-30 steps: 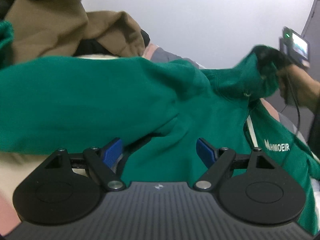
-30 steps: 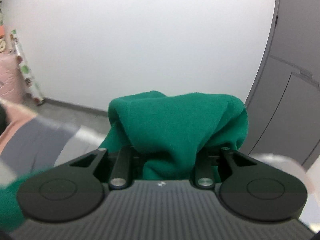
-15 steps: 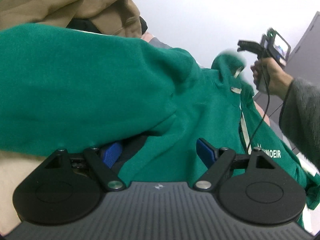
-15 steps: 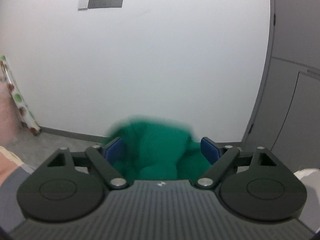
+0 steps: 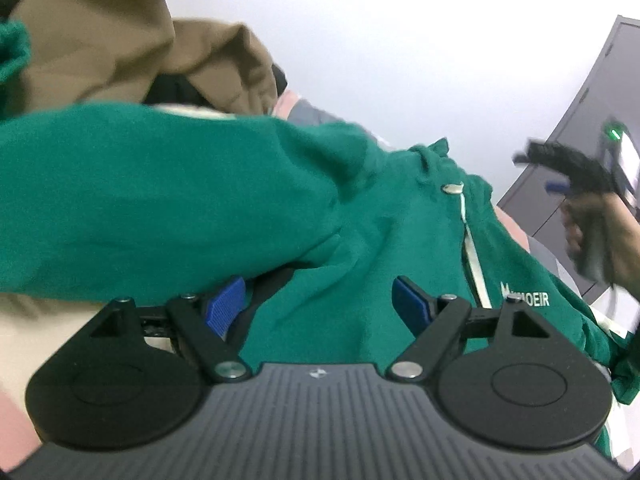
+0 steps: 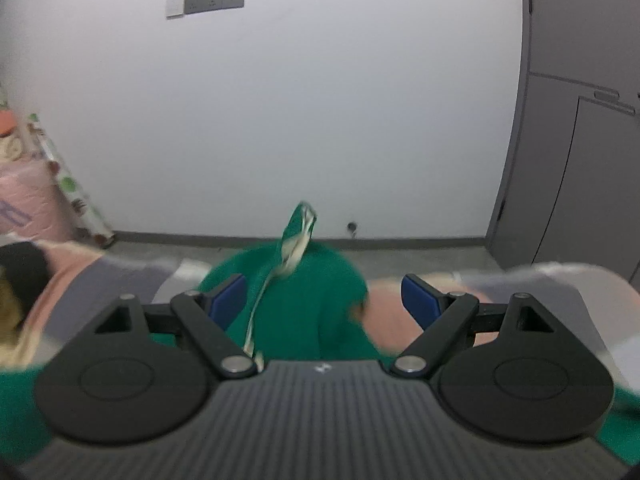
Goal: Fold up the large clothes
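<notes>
The green jacket (image 5: pixel 360 240) lies spread on a pink and grey surface (image 6: pixel 96 284), its white zipper (image 5: pixel 474 256) running near to far and white lettering (image 5: pixel 526 300) to the zipper's right. A sleeve (image 5: pixel 160 200) drapes across the left side. The left gripper (image 5: pixel 320 300) stands spread wide just over the cloth, clasping nothing. The right gripper (image 6: pixel 326 298) is likewise spread, above a blurred green fold, clear of it. A brown garment (image 5: pixel 120 48) is heaped far left. A white wall (image 6: pixel 320 100) stands beyond.
</notes>
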